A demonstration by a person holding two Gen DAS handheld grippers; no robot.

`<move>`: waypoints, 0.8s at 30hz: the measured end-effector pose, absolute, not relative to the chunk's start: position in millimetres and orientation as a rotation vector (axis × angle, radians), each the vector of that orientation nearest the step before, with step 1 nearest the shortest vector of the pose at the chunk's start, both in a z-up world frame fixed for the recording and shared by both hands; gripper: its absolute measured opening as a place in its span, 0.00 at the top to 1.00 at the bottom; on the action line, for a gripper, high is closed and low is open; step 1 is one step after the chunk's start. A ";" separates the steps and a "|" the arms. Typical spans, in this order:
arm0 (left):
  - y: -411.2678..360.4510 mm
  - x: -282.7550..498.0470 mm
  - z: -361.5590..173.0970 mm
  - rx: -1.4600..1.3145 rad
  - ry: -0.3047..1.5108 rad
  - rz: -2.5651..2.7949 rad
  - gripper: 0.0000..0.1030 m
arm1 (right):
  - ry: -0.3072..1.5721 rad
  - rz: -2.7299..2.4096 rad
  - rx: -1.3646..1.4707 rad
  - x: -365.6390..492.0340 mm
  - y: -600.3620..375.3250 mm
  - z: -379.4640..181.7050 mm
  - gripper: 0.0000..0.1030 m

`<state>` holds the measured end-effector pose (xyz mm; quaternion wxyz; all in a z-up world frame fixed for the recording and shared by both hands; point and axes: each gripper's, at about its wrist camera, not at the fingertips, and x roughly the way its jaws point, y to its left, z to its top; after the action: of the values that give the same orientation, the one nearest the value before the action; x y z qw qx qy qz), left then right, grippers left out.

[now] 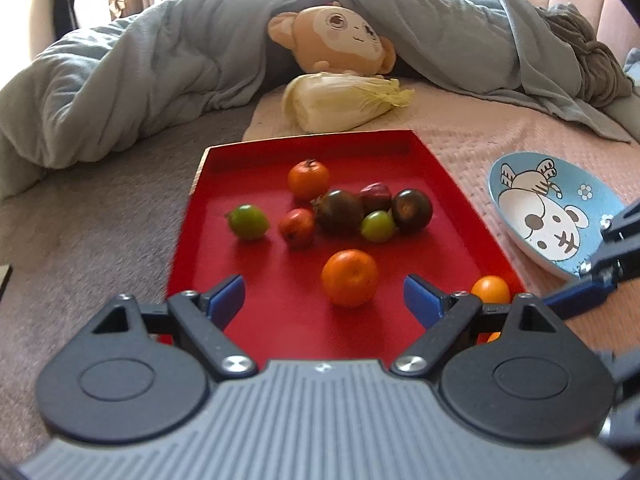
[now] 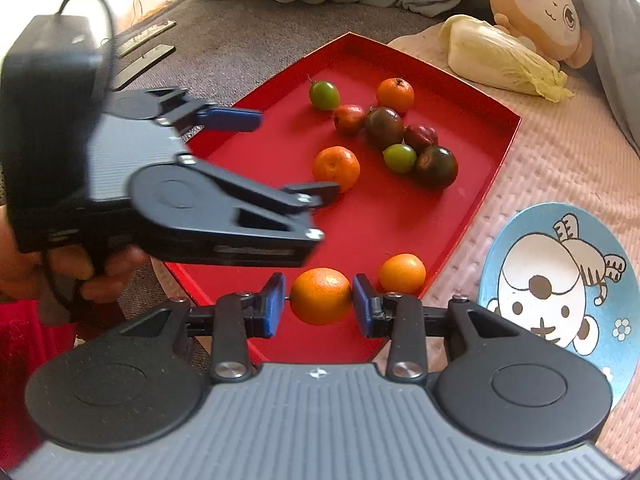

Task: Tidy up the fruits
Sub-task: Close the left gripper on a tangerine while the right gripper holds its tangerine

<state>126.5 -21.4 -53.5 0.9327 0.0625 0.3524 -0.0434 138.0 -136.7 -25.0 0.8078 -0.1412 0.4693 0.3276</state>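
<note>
A red tray (image 1: 280, 320) (image 2: 460, 92) lies on the bed and holds several fruits: oranges, green fruits, red fruits and dark plums. My right gripper (image 2: 320, 304) is shut on an orange (image 2: 321, 296) at the tray's near edge. Another small orange (image 2: 402, 273) (image 1: 490, 289) lies just beside it. My left gripper (image 1: 324, 300) (image 2: 296, 156) is open and empty over the tray, with a larger orange (image 1: 350, 278) (image 2: 336, 168) just ahead between its fingers. A blue cartoon plate (image 1: 552, 212) (image 2: 560, 292) lies empty to the right of the tray.
A napa cabbage (image 1: 340, 100) (image 2: 500, 56) and a monkey plush toy (image 1: 332, 40) (image 2: 536, 12) lie beyond the tray. A grey-blue duvet (image 1: 140, 80) is heaped behind. Dark flat items (image 2: 144, 56) lie on the grey blanket at far left.
</note>
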 end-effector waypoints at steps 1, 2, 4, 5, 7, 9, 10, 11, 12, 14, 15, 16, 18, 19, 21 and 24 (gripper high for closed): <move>-25.6 130.4 -55.0 0.141 0.725 -0.088 0.15 | 1.004 0.700 -0.303 138.1 -136.8 -25.1 0.59; -29.0 133.5 -57.0 0.154 0.729 -0.087 0.15 | 1.004 0.698 -0.304 138.1 -137.1 -25.0 0.59; -35.0 142.0 -62.1 0.175 0.748 -0.086 0.15 | 1.003 0.697 -0.301 138.5 -137.9 -24.8 0.59; -36.6 145.3 -64.2 0.178 0.757 -0.085 0.15 | 1.001 0.696 -0.299 138.6 -138.2 -24.3 0.59; -37.4 151.2 -67.4 0.176 0.775 -0.083 0.25 | 0.998 0.695 -0.299 139.6 -138.8 -23.6 0.59; -36.0 155.3 -70.5 0.159 0.799 -0.088 0.34 | 0.999 0.689 -0.302 140.7 -139.4 -24.2 0.59; -34.5 156.7 -71.7 0.148 0.808 -0.088 0.36 | 1.001 0.685 -0.303 141.4 -139.7 -24.9 0.59; -33.0 157.5 -73.1 0.137 0.816 -0.087 0.41 | 1.003 0.684 -0.303 142.0 -140.1 -25.4 0.59; -30.8 158.1 -74.8 0.122 0.826 -0.087 0.48 | 1.004 0.682 -0.302 142.4 -140.7 -25.8 0.59; -27.7 159.4 -78.1 0.094 0.845 -0.092 0.59 | 1.003 0.677 -0.304 143.8 -141.2 -26.2 0.59; -25.7 159.0 -78.9 0.076 0.848 -0.098 0.60 | 1.003 0.675 -0.305 144.8 -141.3 -26.4 0.59; -25.7 157.0 -78.7 0.072 0.843 -0.096 0.61 | 1.003 0.673 -0.305 145.5 -141.2 -26.4 0.59; -26.8 156.4 -78.4 0.078 0.841 -0.090 0.62 | 1.002 0.670 -0.306 146.9 -140.2 -26.5 0.59; -26.6 155.9 -77.9 0.077 0.841 -0.087 0.62 | 1.002 0.668 -0.308 147.4 -139.1 -26.9 0.59; -25.3 153.9 -76.1 0.074 0.840 -0.075 0.62 | 1.002 0.668 -0.314 148.6 -136.9 -27.2 0.59; -20.0 149.6 -72.2 0.070 0.835 -0.057 0.62 | 1.003 0.672 -0.319 151.2 -132.4 -27.4 0.59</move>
<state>149.6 -20.0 -72.2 0.9132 0.0339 0.4052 -0.0278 151.2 -132.4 -27.4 0.8115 -0.1495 0.4694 0.3145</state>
